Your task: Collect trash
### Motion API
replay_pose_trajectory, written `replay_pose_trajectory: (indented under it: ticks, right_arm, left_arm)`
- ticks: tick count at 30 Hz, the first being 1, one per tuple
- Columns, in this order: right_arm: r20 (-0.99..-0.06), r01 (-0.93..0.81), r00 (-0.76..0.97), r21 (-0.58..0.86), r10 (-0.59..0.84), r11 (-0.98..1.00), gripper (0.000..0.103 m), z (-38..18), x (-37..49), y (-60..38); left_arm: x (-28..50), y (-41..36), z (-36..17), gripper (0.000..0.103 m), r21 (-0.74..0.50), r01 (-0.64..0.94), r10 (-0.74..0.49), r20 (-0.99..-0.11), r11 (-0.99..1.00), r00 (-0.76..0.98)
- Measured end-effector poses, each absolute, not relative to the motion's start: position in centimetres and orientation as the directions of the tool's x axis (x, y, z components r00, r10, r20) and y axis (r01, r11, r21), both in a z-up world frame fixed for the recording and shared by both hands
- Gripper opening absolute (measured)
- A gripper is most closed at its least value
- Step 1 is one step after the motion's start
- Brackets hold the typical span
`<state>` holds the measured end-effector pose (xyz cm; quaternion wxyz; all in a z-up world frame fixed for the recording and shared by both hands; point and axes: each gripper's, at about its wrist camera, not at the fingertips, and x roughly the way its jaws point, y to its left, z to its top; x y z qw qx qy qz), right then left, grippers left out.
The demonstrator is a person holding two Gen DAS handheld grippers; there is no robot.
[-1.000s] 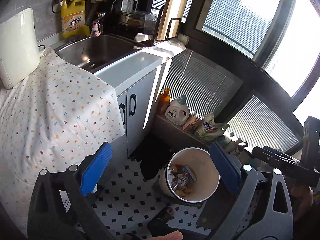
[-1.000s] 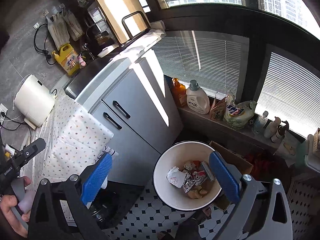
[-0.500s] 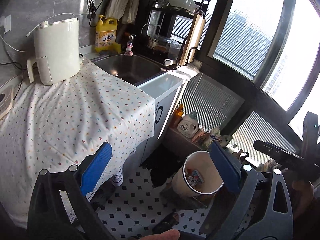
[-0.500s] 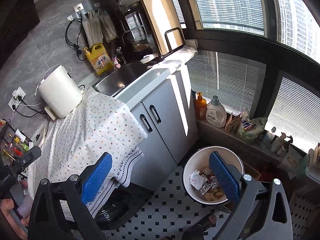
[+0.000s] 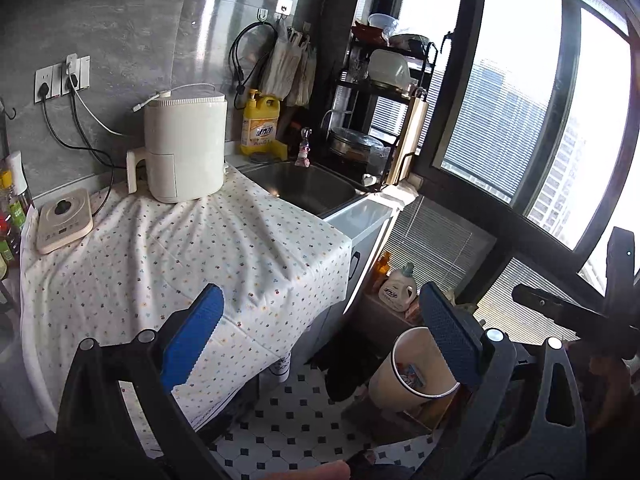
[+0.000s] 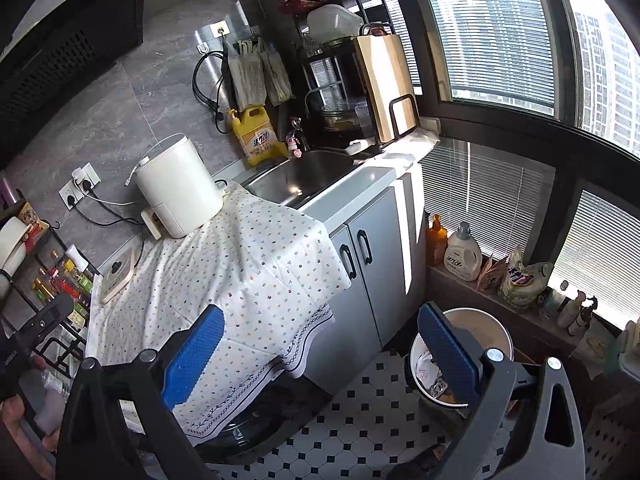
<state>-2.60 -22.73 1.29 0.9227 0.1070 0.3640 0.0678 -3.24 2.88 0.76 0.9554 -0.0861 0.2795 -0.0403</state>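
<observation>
A white trash bin (image 5: 404,376) stands on the tiled floor by the window, with crumpled wrappers (image 6: 430,376) inside; the same bin (image 6: 484,332) shows in the right wrist view. My left gripper (image 5: 324,340) is open and empty, held high over the edge of the cloth-covered counter (image 5: 180,264). My right gripper (image 6: 320,356) is also open and empty, above the cloth's hanging corner and left of the bin. I see no loose trash on the counter.
A white air fryer (image 5: 184,148), a small induction plate (image 5: 64,220), a sink (image 5: 304,190), a yellow detergent jug (image 5: 259,126) and a dish rack (image 5: 380,92) line the counter. Bottles (image 6: 464,254) and bags sit on the window ledge. Grey cabinet doors (image 6: 360,264) stand beside the bin.
Both grippers have risen and pulled back from over the bin, so the counter and wall now fill the views. Both stayed open and empty.
</observation>
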Motion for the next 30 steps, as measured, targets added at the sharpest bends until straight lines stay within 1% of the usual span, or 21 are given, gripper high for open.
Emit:
replay_pose_trajectory:
  ticks: [4,7,11,15,22,30]
  right_arm:
    - [-0.643,-0.085,0.733,0.241,0.224,0.967,0.095,2.4,-3.3,-21.0]
    - [-0.629,-0.105,0.74,0.241,0.238,0.965,0.095,3.2,-3.7,-20.1]
    - [-0.619,-0.126,0.744,0.24,0.252,0.962,0.095,3.9,-4.0,-19.2]
    - [-0.618,-0.142,0.742,0.234,0.26,0.962,0.095,4.2,-4.3,-18.4]
    - [-0.613,-0.145,0.742,0.247,0.27,0.958,0.095,4.2,-4.2,-17.7]
    - [-0.605,-0.164,0.747,0.235,0.276,0.958,0.095,4.5,-4.8,-16.4]
  left_arm:
    - [-5.0,4.4,1.5,0.097,-0.194,-0.002,-0.097,-0.501,0.981,0.86]
    - [-5.8,5.1,1.9,0.097,-0.182,-0.016,-0.078,-0.495,0.983,0.865]
    - [-6.7,5.9,2.2,0.097,-0.196,-0.031,-0.069,-0.485,0.98,0.872]
    - [-7.2,6.5,2.5,0.097,-0.222,-0.044,-0.068,-0.473,0.974,0.878]
    - [-8.1,7.3,2.8,0.097,-0.21,-0.061,-0.045,-0.465,0.976,0.884]
    - [-9.3,8.6,3.3,0.097,-0.225,-0.084,-0.029,-0.455,0.971,0.89]
